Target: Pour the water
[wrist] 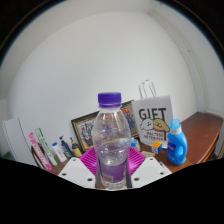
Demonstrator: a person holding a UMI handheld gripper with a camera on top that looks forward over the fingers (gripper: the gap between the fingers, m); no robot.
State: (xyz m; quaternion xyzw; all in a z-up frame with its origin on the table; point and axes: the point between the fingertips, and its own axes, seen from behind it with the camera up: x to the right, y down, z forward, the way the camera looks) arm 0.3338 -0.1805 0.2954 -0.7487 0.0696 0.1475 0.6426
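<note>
Water bottle [113,140]: clear plastic, purple cap, upright, partly filled. It sits between my fingers, pink pads [90,160] pressing both sides; my claw [113,172] is clamped on it, held level and pointing forward. Beyond, at 2 o'clock: white GIFT bag [154,120]; at 3 o'clock: blue detergent bottle [176,142].

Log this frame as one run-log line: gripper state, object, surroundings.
gripper: shut on water bottle | bottle: upright, purple cap on | pour: not begun | beyond: GIFT bag, blue bottle
</note>
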